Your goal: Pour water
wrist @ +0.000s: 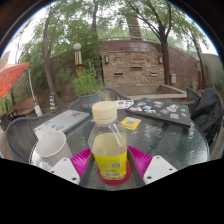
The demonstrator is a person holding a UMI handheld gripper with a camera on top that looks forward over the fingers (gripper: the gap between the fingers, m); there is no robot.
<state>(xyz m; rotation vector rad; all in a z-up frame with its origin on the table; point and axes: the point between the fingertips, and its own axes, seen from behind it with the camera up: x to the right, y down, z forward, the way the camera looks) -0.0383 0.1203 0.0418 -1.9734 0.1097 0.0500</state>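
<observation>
A clear bottle (109,140) with a white cap and yellowish liquid stands upright between my fingers. Its label is yellow and its base shows a reddish ring. My gripper (111,160) is shut on the bottle: the pink pads (83,160) meet its lower sides with no gap showing on either side. A clear empty cup (50,148) stands on the glass table (170,140), just left of my left finger and close to the bottle.
Beyond the bottle lie a grey flat case (62,122), a yellow packet (131,123) and a dark tray (155,107) of small items. A black bag (208,112) sits at the table's right side. Plants and a stone wall (132,65) stand behind.
</observation>
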